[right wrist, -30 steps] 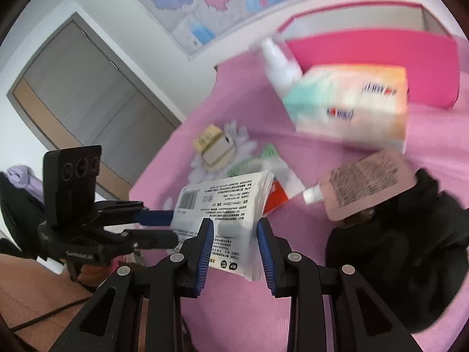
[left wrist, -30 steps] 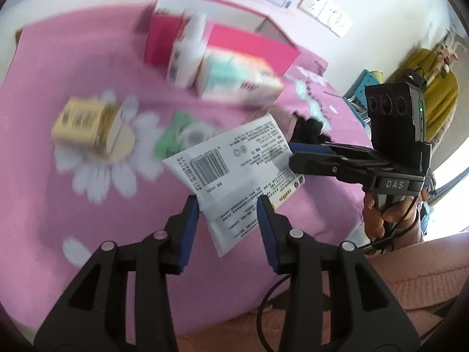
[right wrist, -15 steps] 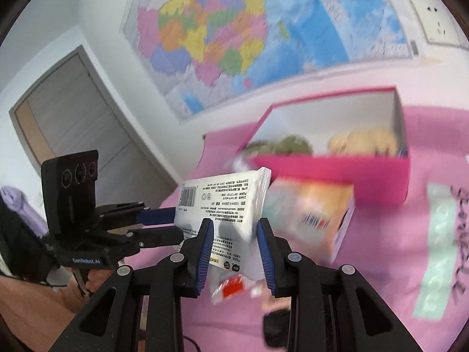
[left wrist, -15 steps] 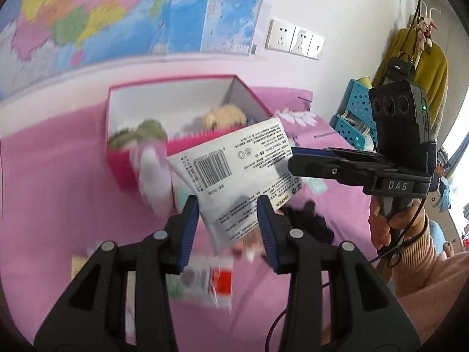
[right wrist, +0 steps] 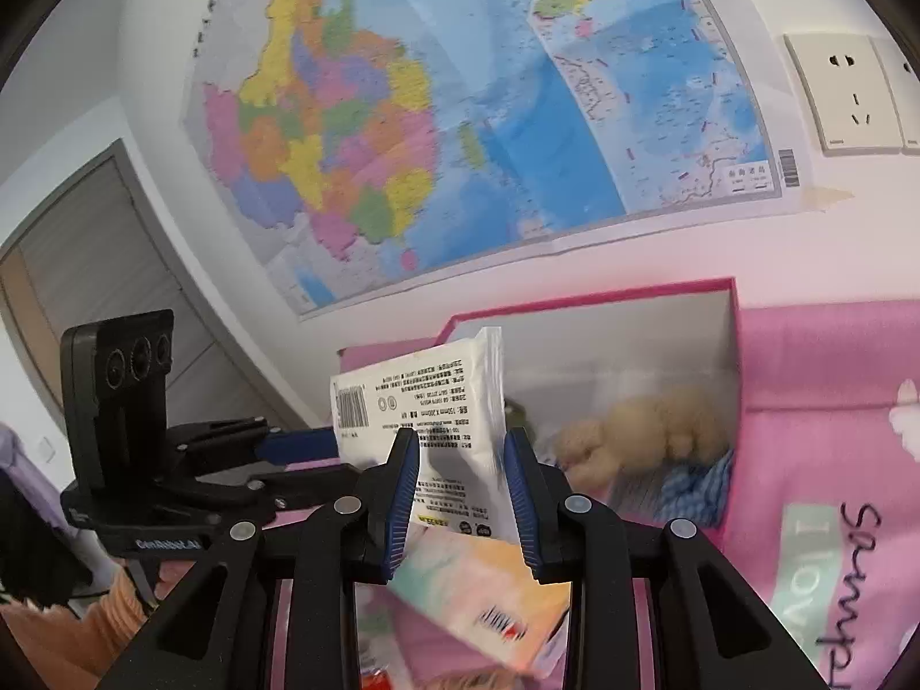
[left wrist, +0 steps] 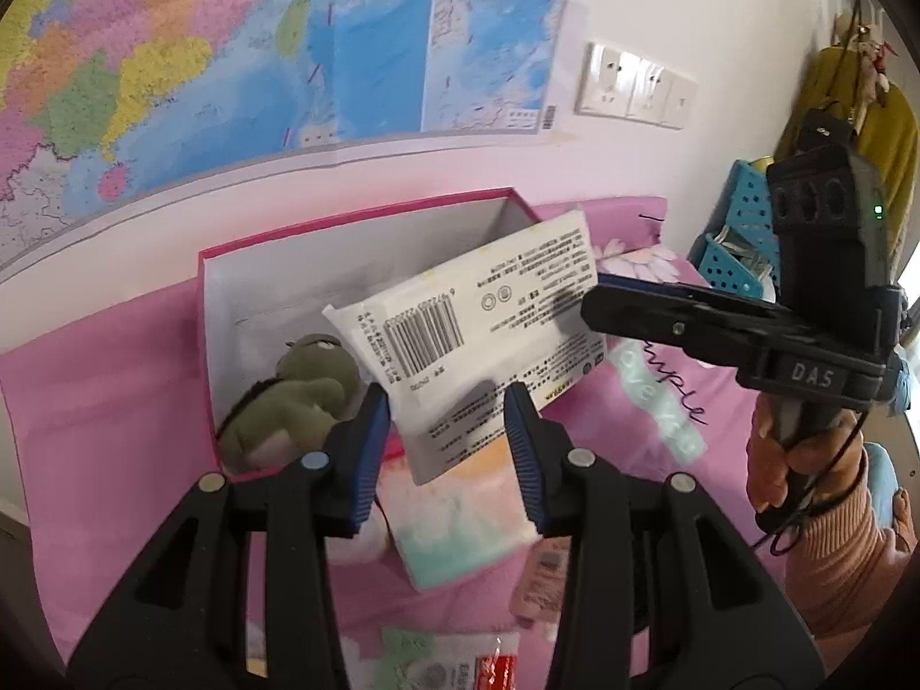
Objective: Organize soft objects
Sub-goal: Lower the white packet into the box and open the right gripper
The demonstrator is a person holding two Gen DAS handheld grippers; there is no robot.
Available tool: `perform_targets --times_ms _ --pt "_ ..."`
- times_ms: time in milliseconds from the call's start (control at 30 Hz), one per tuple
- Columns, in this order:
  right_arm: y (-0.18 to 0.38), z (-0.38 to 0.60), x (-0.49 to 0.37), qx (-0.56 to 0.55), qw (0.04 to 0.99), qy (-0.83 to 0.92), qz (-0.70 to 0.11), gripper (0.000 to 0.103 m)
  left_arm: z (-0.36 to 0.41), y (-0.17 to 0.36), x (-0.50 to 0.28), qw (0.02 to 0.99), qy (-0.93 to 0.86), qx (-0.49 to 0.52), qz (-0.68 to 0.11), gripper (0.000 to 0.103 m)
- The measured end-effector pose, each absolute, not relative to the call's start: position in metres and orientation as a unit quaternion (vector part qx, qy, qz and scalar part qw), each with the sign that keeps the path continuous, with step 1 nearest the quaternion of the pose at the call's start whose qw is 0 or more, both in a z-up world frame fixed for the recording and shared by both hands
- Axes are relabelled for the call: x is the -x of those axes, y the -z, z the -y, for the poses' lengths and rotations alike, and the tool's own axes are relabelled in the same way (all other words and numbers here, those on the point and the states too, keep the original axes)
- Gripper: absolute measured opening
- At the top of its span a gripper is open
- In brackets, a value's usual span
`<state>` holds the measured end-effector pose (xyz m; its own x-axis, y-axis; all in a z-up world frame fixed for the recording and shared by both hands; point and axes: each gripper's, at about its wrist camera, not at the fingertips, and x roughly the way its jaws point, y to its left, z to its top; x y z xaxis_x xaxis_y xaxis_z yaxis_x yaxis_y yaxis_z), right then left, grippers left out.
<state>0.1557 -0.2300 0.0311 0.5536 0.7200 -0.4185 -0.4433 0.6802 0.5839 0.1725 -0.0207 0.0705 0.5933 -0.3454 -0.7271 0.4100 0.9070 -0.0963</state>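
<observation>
left wrist view: the left gripper has its blue pads pressed on the lower end of a white tissue pack with a barcode and small print, held in the air over the front edge of an open pink box. the right gripper comes in from the right and clamps the pack's far end, a hand in a peach sleeve behind it. inside the box lies a green plush toy. below the pack, on the pink bedsheet, sits a pastel tissue box, blurred.

right wrist view: the right gripper pinches the same tissue pack edge-on between narrow jaws; the left gripper holds its other end from the left. behind, the pink box holds a tan plush toy and a blue checked cloth. a wall map hangs above.
</observation>
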Motion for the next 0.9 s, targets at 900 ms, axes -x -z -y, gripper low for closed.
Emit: perform_targets --times_ms 900 --pt "0.007 0.226 -0.187 -0.206 0.850 -0.305 -0.378 0.043 0.021 -0.052 -0.196 0.896 0.179 -0.030 -0.405 0.045"
